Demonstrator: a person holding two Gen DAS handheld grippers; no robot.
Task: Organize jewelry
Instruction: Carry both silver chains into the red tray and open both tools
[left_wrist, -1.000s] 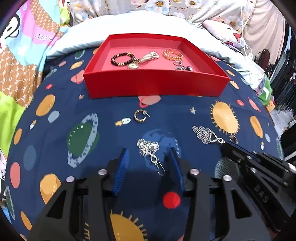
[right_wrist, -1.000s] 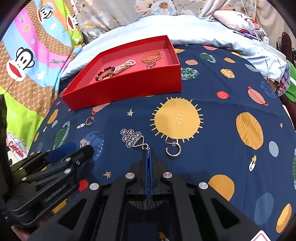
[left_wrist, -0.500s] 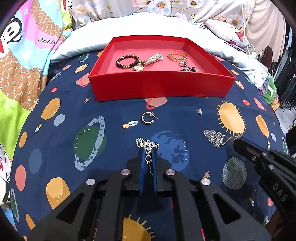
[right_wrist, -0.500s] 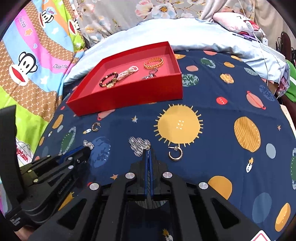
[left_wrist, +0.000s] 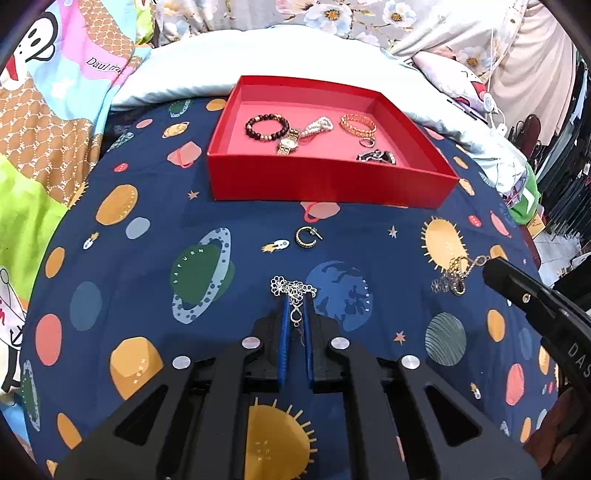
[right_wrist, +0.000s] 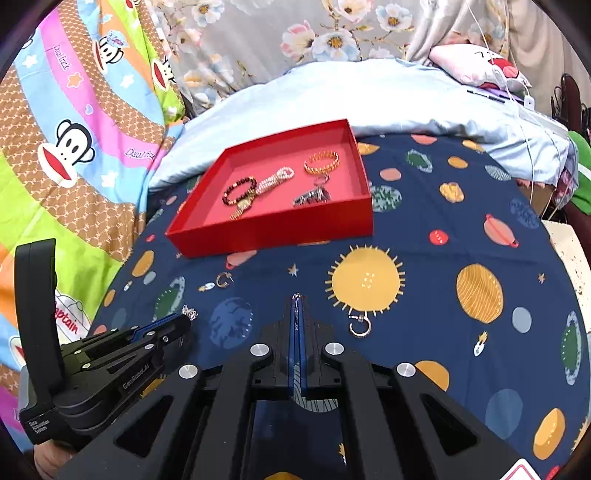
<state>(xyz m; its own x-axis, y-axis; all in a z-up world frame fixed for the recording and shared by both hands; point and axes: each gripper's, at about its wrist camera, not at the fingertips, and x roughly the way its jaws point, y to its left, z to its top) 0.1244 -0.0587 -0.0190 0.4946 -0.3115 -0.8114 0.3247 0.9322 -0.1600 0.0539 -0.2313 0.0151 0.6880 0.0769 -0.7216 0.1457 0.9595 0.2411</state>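
A red tray at the back holds a dark bead bracelet, a gold watch, a pearl piece, an orange bracelet and a dark clip. My left gripper is shut on a silver flower chain, lifted above the cloth. My right gripper is shut on a second silver chain, which hangs from its tip in the left wrist view. A gold hoop earring lies before the tray. Another hoop earring lies right of the right gripper.
The surface is a navy planet-print cloth on a bed. A pale blue duvet and a cartoon monkey blanket lie behind and left. Clutter and cables sit at the right edge.
My left gripper closed on the silver flower chain and raised it. My right gripper, shut on the other chain, lifted it off the cloth. Both moved back from the tray.
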